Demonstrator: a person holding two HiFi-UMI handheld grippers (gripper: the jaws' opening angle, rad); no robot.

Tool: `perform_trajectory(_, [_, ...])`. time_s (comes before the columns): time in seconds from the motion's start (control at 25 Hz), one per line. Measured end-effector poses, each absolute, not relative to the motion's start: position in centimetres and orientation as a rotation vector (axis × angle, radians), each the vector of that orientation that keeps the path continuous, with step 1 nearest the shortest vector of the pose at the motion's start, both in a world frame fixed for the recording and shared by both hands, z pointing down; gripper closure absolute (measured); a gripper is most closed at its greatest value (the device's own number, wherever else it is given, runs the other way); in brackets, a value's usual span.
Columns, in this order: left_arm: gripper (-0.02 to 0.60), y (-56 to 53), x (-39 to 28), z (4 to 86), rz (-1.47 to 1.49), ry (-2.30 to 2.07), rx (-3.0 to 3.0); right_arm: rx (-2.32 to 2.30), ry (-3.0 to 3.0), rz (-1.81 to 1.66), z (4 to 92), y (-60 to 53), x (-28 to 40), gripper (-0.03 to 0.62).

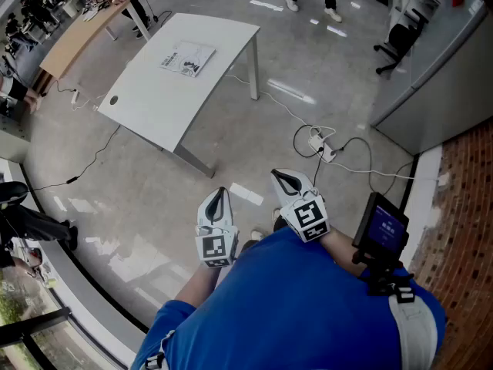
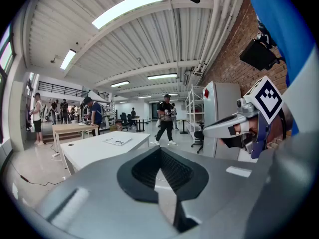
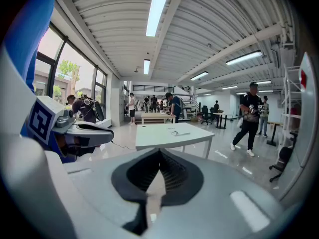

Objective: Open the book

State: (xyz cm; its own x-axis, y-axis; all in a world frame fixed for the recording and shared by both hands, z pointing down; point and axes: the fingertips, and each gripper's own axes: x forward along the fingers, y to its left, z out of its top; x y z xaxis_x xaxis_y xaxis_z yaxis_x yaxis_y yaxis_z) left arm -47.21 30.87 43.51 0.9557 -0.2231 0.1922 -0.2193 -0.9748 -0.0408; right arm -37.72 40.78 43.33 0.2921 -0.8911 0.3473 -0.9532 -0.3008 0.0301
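1. The book [image 1: 187, 58] lies flat and closed on the white worktop [image 1: 166, 106], towards its far short edge and closer to the far right corner than the far left one.
2. In the head view the book's long axis runs roughly parallel to that far short edge, so across the worktop and not along its length.
3. Its cover is pale with dark print. The writing is too small to read in any view.
4. A small round cable hole [image 1: 114, 99] sits by the worktop's near left corner, well apart from the book.
5. The left tongs [image 1: 221, 193] are closed with the tips meeting and nothing between them. They hang over the bare floor, close to the person's blue shirt [image 1: 308, 307], well short of the worktop.
6. The right tongs [image 1: 277, 176] are also closed and empty, just beside the left pair, and aimed towards the worktop.
7. Each pair of tongs carries a cube with black-and-white square markers but no readable words.
8. A power strip [image 1: 324, 152] with cables lies on the floor to the right of the worktop.
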Motion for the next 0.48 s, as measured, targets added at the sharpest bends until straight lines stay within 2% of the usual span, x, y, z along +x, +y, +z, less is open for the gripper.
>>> perform_trajectory(0.32, [0.578,30.7,-46.7,43.7,-0.305,0.319,-3.08,2.323,-1.696,0.367,43.4,40.4,-37.5,0.591])
perform_trajectory(0.48, [0.578,30.6,-43.2,43.8,-0.316,0.334,-3.072,2.316,-1.722,0.353,43.3,40.0,-34.1,0.591])
